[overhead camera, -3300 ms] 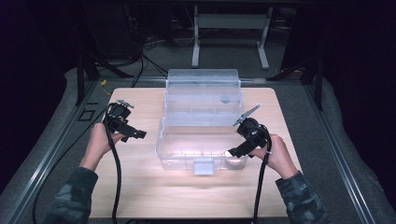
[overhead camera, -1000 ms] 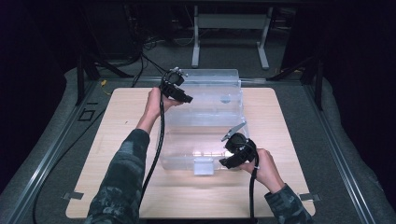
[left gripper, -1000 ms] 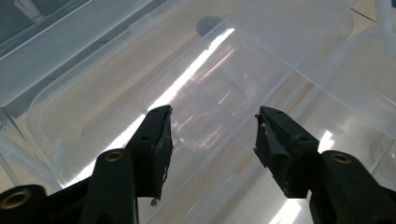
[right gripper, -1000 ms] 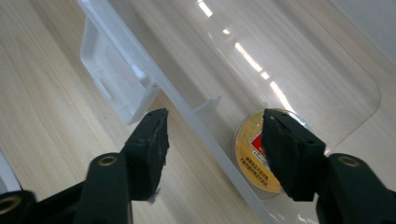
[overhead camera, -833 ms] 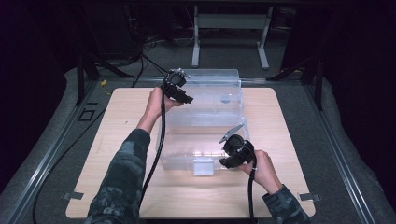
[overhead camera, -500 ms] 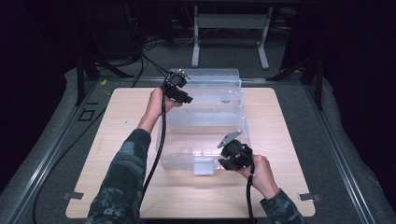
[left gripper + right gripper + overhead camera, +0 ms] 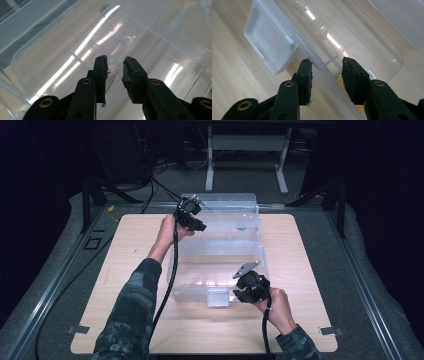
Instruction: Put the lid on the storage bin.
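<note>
Item: clear plastic storage box [image 7: 220, 265] with its hinged lid [image 7: 225, 215] raised — stood on the middle of the wooden bench [image 7: 125, 265], white front latch [image 7: 218, 297] towards the person.

Left tongs [image 7: 196, 222]: sat at the far left of the box, at the edge of the raised lid. In the left gripper view the left tongs [image 7: 115, 67] had just been closing and stood at a narrow gap, a thin clear edge of the lid [image 7: 75, 45] passing between the pads. The left pad lay against that edge; whether the right pad pressed on it could not be told.

Right tongs [image 7: 241, 294]: sat at the front rim of the box, just right of the latch. In the right gripper view the right tongs [image 7: 327, 68] straddled the front rim [image 7: 322, 72] of the box at a moderate gap — one pad outside, one inside over the clear wall, the latch [image 7: 270, 47] just beside the outer pad. Neither pad clearly pressed on the plastic.
</note>
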The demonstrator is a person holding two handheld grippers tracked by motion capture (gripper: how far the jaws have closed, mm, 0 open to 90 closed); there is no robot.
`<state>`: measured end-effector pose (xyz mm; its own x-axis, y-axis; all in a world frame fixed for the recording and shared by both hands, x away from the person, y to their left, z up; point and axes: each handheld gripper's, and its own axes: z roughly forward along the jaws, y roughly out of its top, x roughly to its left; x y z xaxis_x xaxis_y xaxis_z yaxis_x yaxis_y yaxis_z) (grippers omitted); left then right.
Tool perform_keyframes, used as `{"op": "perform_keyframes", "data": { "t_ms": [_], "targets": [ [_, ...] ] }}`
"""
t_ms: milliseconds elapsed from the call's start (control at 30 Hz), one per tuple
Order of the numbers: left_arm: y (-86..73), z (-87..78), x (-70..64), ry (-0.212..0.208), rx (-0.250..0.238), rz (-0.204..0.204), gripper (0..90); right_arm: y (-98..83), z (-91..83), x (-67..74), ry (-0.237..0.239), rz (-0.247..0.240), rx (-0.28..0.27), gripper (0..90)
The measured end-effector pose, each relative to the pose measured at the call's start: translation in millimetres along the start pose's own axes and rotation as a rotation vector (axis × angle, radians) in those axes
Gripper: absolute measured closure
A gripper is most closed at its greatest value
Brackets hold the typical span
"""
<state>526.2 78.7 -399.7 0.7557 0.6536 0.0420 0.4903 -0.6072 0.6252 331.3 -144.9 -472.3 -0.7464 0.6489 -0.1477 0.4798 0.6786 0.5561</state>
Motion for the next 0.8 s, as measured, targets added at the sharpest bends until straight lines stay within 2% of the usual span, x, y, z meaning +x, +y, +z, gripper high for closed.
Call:
{"op": "perform_keyframes", "data": {
  "t_ms": [33, 267, 333, 367, 800],
  "targets": [
    [-0.2, -0.4, -0.9, 0.004, -0.003, 0.001, 72.2, 0.2, -1.2, -0.2, 0.002, -0.003, 0.015, 60.7],
    [-1.7, -3.6, -3.0, 0.006, -0.011, 0.003, 73.7, -0.2, 0.9, -1.6, -0.009, 0.019, -0.007, 58.5],
    [-2.6, -5.2, -3.2, 0.007, -0.015, 0.004, 74.2, 0.3, 0.2, -3.0, -0.007, 0.031, 0.009, 56.9],
    [-3.0, -6.0, -3.6, 0.010, -0.016, 0.004, 74.6, -0.2, 1.5, -3.7, -0.013, 0.034, -0.006, 56.2],
    [-1.7, -10.5, -10.4, 0.022, -0.015, 0.025, 75.9, -0.2, 2.6, -3.7, -0.028, 0.063, -0.017, 53.5]
  ]
}}
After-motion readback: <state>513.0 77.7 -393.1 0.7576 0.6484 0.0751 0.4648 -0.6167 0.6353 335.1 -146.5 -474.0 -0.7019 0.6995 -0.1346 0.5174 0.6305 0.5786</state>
